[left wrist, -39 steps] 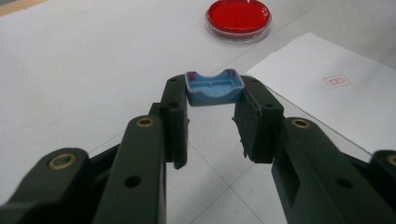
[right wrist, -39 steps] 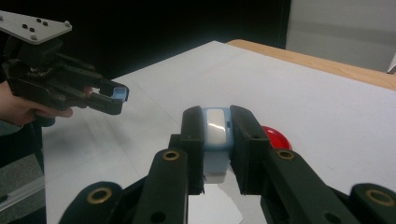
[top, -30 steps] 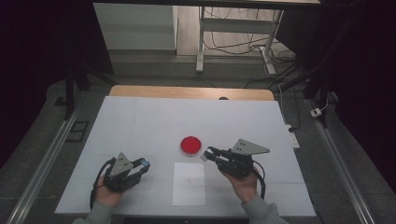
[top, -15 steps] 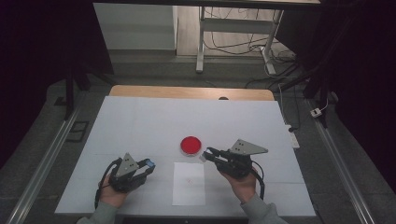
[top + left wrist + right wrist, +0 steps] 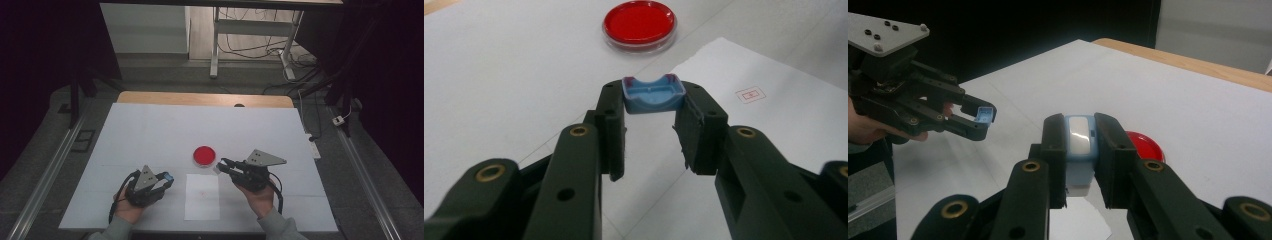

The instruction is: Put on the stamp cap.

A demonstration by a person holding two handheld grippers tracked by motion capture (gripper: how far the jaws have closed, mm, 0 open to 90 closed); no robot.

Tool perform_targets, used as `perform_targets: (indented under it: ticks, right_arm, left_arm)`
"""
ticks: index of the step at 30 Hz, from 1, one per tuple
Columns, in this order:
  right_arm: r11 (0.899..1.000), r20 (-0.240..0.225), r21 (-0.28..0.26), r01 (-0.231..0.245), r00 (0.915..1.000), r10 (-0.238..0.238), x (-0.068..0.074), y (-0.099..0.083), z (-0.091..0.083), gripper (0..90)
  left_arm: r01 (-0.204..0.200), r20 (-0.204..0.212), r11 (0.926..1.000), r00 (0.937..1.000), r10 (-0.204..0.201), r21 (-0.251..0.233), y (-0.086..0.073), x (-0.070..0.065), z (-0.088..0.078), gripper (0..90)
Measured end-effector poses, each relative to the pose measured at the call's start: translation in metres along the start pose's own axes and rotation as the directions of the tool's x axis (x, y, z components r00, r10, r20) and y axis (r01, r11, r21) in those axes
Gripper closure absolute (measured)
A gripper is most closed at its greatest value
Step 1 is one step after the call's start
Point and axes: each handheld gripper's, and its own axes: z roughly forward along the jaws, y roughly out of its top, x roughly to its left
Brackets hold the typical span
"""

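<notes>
Above white table (image 5: pixel 150 135), left hand-held gripper (image 5: pixel 653 105) clamps blue cap (image 5: pixel 653 93).

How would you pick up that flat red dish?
Judging by its shape, grip the red dish across its rim, coming straight down from above with the fingers opened wider than the dish. It is round, shallow and lies flat on the table, so only its low sides offer a hold.

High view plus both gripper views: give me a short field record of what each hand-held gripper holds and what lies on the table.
left hand-held gripper: shut on a small blue cap
right hand-held gripper: shut on a blue and white stamp body
red dish: flat on the white table, beyond the paper
paper sheet: lies between the two hands, small red mark printed on it
</notes>
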Motion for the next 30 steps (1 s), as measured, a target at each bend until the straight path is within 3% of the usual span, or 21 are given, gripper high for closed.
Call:
perform_targets:
  ticks: [30]
  right_arm:
    - [1.0, 0.004, -0.004, -0.006, 1.0, 0.006, 0.0, -0.001, -0.001, 75.7]
  left_arm:
    - [-0.032, 0.058, 0.9993, 0.9979, 0.031, 0.017, 0.017, -0.011, 0.02, 65.3]
